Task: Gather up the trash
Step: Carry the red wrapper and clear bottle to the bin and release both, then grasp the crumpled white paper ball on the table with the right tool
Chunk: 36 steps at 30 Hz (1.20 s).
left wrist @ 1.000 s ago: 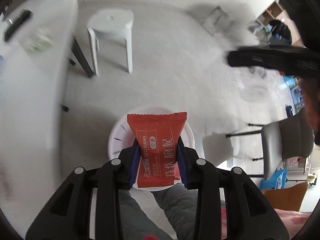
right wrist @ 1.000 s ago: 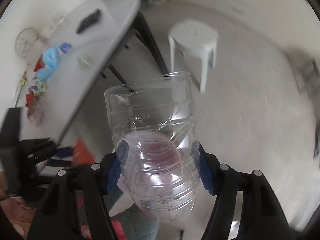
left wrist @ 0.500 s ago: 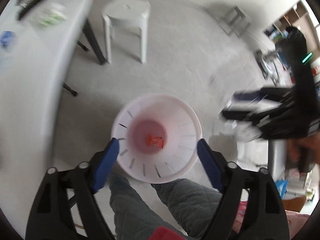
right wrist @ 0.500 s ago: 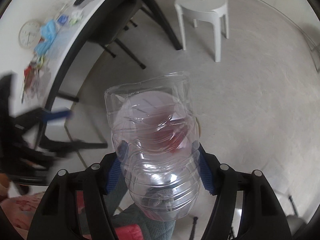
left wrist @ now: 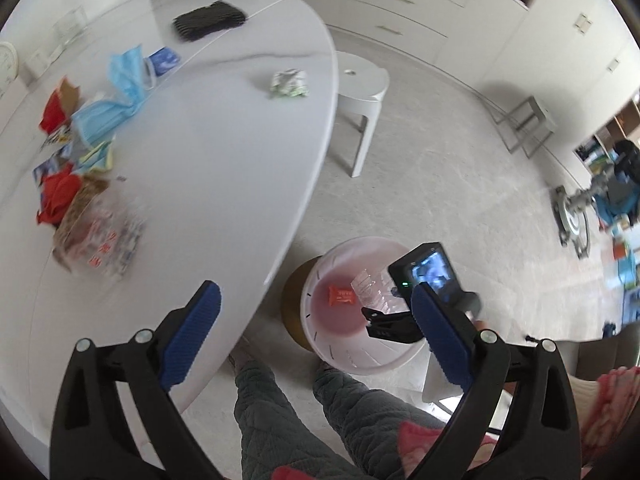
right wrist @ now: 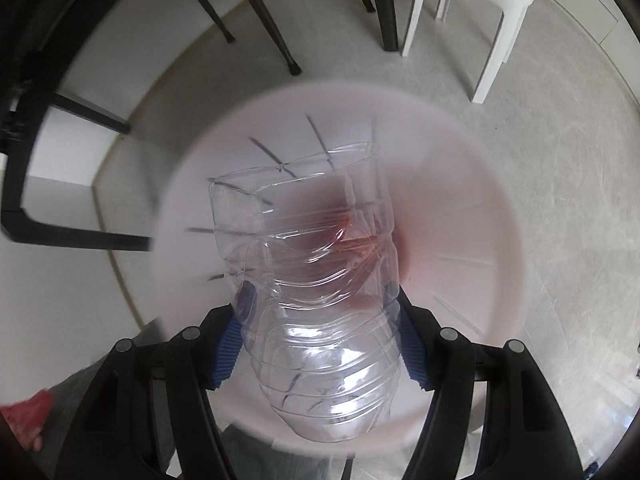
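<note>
Down by the person's knees, the right gripper (right wrist: pixel 320 344) points almost straight down, its blue fingers (right wrist: pixel 228 356) pressed on the lower sides of a crushed clear plastic bottle (right wrist: pixel 316 280). The bottle's long axis runs on from the fingers down into the mouth of the white bin (right wrist: pixel 472 208), so the cut, open end already hangs inside the rim; from here a release looks like all the next move needs. In the left wrist view this gripper sits over the right side of the bin (left wrist: pixel 320 280), with the bottle (left wrist: pixel 372 288) reaching in toward the middle.

On the pinkish bottom of the bin lies a red snack wrapper (left wrist: pixel 341 295), flat, just left of the bottle's end. Nothing else shows in there.

The left gripper (left wrist: pixel 316 340) hangs nearer and higher, its jaws opening wide with nothing between them, the near edge of the table (left wrist: pixel 224 160) below it.

Farther off on the table, more trash waits: a crumpled green-and-white wrapper (left wrist: pixel 289 84) near the right edge, blue face masks (left wrist: pixel 116 100) and a heap of red and mixed packets (left wrist: pixel 80 208) at the left.
</note>
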{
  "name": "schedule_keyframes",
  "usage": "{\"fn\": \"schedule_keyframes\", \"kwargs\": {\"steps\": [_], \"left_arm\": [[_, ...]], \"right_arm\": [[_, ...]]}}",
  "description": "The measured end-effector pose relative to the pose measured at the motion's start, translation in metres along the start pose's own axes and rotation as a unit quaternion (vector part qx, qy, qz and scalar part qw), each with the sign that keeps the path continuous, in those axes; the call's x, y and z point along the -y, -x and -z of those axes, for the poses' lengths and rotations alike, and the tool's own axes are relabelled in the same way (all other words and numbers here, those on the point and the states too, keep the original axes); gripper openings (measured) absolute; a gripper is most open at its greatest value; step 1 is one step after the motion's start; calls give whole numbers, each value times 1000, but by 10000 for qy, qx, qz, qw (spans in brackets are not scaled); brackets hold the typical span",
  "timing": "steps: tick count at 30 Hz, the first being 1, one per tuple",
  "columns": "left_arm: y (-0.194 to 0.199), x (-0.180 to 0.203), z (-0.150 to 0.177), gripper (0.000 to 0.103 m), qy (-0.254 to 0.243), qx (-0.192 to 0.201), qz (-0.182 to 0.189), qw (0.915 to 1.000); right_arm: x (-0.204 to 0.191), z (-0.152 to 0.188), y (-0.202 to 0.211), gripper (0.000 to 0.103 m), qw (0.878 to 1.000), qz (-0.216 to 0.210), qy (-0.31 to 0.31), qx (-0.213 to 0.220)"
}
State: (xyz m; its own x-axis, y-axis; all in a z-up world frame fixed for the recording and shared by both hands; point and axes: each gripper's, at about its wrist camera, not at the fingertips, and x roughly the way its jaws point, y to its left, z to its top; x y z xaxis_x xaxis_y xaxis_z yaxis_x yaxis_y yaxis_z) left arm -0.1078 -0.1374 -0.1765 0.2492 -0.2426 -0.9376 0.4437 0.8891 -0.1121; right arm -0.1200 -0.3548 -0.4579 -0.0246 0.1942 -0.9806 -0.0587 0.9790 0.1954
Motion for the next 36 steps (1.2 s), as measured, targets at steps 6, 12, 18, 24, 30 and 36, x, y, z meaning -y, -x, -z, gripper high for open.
{"fn": "schedule_keyframes", "kwargs": {"steps": [6, 12, 18, 24, 30, 36], "left_arm": [[-1, -7, 4, 92, 18, -58, -148, 9999], [23, -7, -8, 92, 189, 80, -101, 9997], [72, -10, -23, 95, 426, 608, -307, 9968], [107, -28, -37, 95, 646, 1101, -644, 9897], [126, -64, -56, 95, 945, 1372, -702, 9835], [131, -106, -70, 95, 983, 1510, -845, 9800]], "right_arm": [[8, -12, -7, 80, 9994, 274, -183, -107], [17, -5, 105, 85, 9978, 73, -298, 591], [2, 5, 261, 101, 9859, 293, -335, 1614], [-21, -7, 359, 101, 9711, -73, -290, 2367], [-61, -42, 406, 101, 9589, -123, -27, 2835], [-98, -71, 418, 101, 9525, -154, 115, 3041]]}}
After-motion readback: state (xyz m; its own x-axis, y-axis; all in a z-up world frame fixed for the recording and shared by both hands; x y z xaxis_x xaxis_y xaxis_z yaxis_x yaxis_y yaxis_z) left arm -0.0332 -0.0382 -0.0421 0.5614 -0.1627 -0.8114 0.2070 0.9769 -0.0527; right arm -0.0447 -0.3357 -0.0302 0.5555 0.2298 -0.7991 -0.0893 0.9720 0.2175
